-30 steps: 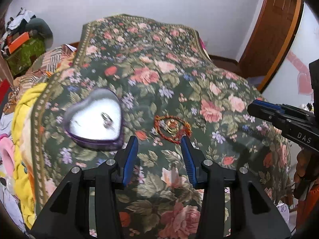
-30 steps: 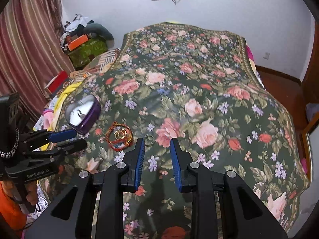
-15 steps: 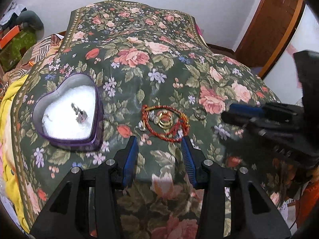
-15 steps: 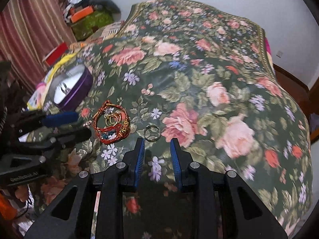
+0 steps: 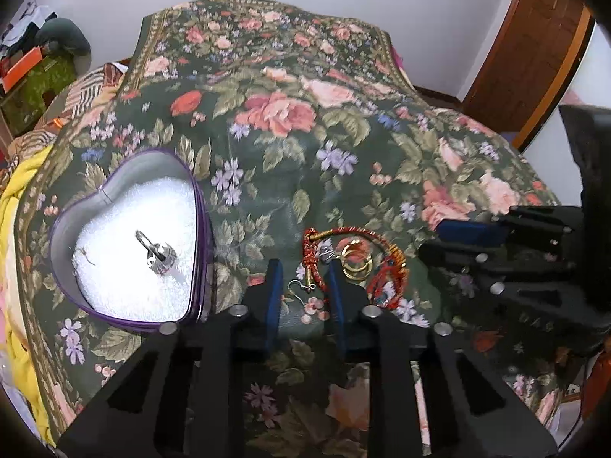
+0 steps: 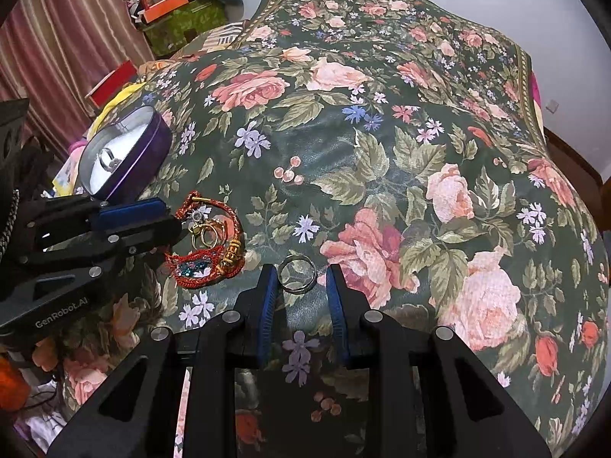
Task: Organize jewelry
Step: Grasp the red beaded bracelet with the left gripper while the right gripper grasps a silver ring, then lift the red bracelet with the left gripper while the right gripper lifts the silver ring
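The silver ring (image 6: 297, 275), light, stiff and slippery, is found flat on the soft bed (image 6: 382, 133) between the spread right tool (image 6: 300, 290), best pinched across its rim.

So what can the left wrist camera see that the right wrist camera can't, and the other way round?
Only the left wrist view shows the small silver hook lying between the open fingers of the left hand-held gripper, and the wooden door. Only the right wrist view shows the plain silver ring between the open fingers of the right hand-held gripper, and the striped curtain. Both show the heart-shaped box, the red bracelet, the gold rings and the floral bedspread.
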Tool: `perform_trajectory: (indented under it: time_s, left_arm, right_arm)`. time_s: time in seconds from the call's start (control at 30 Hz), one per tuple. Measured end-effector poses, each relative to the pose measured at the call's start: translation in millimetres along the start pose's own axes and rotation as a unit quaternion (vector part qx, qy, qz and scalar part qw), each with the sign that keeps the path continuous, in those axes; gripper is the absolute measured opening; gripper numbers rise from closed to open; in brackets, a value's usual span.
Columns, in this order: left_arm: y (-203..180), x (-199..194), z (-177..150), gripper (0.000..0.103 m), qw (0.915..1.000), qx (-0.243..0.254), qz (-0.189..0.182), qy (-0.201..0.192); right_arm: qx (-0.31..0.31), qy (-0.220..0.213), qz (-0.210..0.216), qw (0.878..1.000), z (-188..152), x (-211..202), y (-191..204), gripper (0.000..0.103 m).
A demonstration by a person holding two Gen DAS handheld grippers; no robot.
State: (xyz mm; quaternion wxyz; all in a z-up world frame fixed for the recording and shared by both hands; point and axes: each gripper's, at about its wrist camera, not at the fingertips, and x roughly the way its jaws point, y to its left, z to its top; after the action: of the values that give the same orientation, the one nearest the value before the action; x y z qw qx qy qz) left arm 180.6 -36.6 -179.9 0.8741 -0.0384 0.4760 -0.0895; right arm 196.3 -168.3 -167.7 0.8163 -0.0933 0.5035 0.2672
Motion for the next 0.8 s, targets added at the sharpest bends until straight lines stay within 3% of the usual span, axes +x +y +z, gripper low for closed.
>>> perform_trajectory:
  time_s: [0.3,0.57,0.8]
  left_arm:
    - [-7,7,3,0.019,0.9996,0.024,0.014,0.004]
    - [-13,18,15,0.007,0.9985,0.045,0.029,0.012]
    - [-20,11,17,0.006,0.9985,0.051,0.017,0.008]
  right_arm:
    - [-0.008,-0.003,0.005,1.0,2,3,4,0.024]
    - [0.009,-0.009,0.016,1.0,1,0,-2,0.019]
    - [0.027,-0.026,0.023,0.999,-1,-10,-6,0.019]
